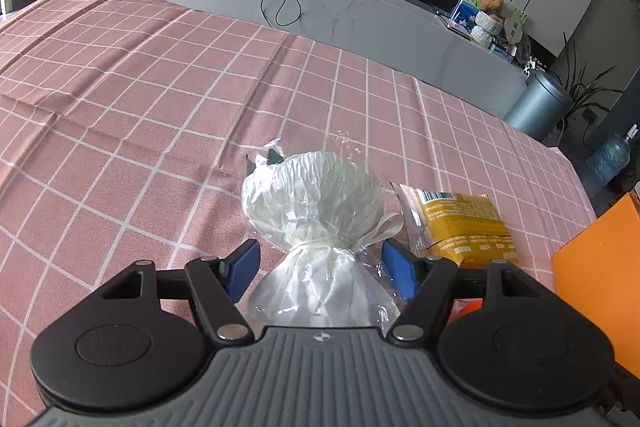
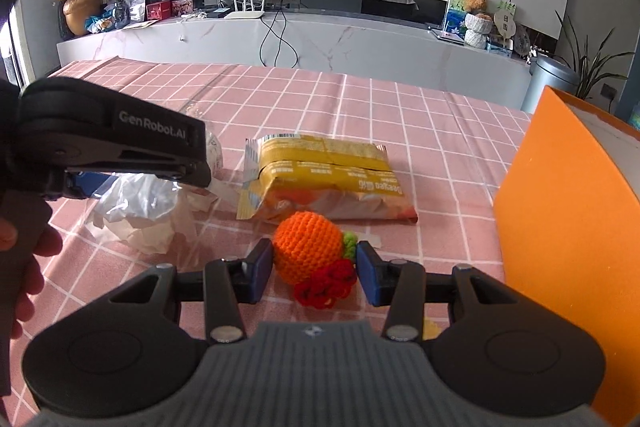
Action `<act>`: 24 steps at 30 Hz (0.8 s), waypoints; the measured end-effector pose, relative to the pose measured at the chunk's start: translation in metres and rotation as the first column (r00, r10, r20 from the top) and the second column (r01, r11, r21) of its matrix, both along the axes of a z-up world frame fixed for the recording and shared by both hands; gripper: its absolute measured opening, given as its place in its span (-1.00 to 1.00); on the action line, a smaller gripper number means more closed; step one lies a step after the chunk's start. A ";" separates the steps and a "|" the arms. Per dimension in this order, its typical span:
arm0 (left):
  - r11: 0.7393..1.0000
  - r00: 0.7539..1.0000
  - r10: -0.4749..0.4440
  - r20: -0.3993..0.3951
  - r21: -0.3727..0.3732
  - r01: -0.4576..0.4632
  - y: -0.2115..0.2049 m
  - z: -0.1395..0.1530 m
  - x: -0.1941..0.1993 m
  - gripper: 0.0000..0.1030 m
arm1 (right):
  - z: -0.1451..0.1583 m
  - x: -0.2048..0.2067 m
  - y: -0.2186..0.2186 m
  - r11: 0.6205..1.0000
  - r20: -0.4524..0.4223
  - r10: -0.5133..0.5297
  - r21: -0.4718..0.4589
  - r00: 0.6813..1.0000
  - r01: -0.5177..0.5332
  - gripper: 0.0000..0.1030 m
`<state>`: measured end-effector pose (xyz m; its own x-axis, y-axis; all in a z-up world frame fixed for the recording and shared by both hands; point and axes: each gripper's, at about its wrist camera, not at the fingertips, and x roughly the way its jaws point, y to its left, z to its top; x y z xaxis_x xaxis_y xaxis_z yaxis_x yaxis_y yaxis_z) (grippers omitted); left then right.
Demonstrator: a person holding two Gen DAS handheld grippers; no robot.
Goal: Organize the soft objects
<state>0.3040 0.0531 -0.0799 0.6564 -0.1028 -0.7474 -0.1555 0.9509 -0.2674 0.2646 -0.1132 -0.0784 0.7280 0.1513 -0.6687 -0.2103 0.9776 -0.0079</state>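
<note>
Two soft things are being lined up for sorting on a pink checked worktop, apparently bound for the orange box standing at the right. The left tool is being held wide open astride the tied neck of a crinkled white plastic bag, with no pad seen pressing. The right tool is being held partly closed around an orange crocheted toy, its left pad touching; a firm grip cannot be told. A yellow snack packet is lying just beyond.

Pink checked tablecloth carries wrapped bundle, snack packet, orange box.
</note>
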 end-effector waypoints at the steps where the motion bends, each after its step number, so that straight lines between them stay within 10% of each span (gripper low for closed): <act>1: 1.000 1.000 -0.007 -0.002 0.007 0.007 0.000 0.000 0.001 0.41 | 0.000 0.000 -0.001 1.000 -0.002 0.000 0.003 1.000 0.000 -0.12; 24: 0.979 0.983 -0.182 0.017 0.099 0.179 -0.009 -0.003 -0.026 -0.01 | 0.002 -0.007 -0.011 0.999 -0.043 0.019 0.038 0.999 -0.018 -0.13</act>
